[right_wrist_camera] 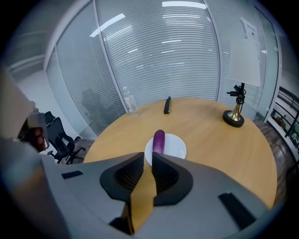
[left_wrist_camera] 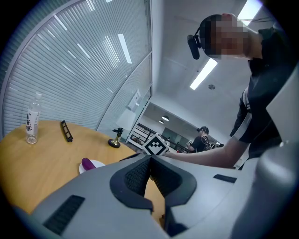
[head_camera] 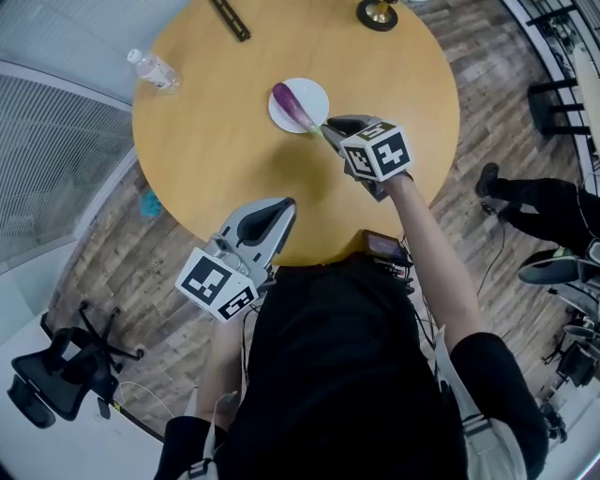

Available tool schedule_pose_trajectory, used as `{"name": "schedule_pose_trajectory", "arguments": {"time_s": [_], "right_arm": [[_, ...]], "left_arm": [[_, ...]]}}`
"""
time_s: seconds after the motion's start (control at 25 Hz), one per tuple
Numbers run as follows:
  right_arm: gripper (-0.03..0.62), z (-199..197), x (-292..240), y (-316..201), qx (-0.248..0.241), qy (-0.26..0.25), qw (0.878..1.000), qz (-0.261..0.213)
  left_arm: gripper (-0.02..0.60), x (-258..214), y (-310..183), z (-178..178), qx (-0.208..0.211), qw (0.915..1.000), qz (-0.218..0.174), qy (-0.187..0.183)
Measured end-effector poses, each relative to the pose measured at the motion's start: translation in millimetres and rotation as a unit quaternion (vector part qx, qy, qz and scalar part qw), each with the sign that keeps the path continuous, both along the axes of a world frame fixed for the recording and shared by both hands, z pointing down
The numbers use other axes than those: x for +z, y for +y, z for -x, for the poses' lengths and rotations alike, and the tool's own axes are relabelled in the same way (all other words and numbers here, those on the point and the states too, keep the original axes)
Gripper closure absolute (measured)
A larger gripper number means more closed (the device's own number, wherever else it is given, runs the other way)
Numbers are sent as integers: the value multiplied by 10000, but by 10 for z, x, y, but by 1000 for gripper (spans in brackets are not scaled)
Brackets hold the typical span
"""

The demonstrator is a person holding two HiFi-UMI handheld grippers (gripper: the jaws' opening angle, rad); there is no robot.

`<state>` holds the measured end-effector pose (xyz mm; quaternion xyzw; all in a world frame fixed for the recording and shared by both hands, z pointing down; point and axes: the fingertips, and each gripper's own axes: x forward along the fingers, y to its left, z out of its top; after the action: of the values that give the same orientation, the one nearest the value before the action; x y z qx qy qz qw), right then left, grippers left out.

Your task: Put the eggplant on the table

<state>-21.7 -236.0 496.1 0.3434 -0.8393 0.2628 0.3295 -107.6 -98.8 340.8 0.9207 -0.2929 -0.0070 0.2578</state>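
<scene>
Round wooden table (head_camera: 216,141): eggplant (head_camera: 292,104) lies on the white plate (head_camera: 317,99). Right gripper (head_camera: 329,127) looks pinched on its stem end, likely to lift it off. Left gripper (head_camera: 288,203) is closed and empty, parked at the near edge, out of the way.

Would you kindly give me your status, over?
Left tool shut, empty. Right tool shut on eggplant stem, at white plate. Bottle, black bar well clear.

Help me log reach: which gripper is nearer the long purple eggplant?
Right. The right gripper is at the long purple eggplant; the left gripper hangs back by the wooden table edge.
</scene>
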Motion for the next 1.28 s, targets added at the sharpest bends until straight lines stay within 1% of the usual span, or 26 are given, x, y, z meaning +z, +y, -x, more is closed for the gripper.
{"name": "schedule_pose_trajectory", "arguments": {"time_s": [0.12,0.24,0.4,0.6,0.84,1.0,1.16,1.28], "right_arm": [[554,-27,-69,138,-13,-48,9999,-115],[566,-50,-87,271,-1,-97,9998,-166],[576,-107,-37,446,41,-177,9998,-125],[576,-159,-1,678,-50,-98,9998,-173],[576,-268,-128,972,166,-238,9993,-253],[576,-380,-275,1203,408,-465,9976,-307],[576,-476,-451,1460,586,-733,9949,-376],[576,-617,-570,1625,556,-809,9940,-486]], "left_arm": [[569,-14,49,-19,44,10000,-31,-8],[569,-22,100,-29,76,10000,-47,-15],[569,-30,165,-64,132,9999,-48,10],[569,0,215,-85,245,9997,-3,45],[569,65,304,-136,409,9991,61,107],[569,87,408,-204,506,9987,20,18],[569,28,498,-225,398,9992,-57,-52],[569,-25,550,-309,316,9993,-142,-130]]}}
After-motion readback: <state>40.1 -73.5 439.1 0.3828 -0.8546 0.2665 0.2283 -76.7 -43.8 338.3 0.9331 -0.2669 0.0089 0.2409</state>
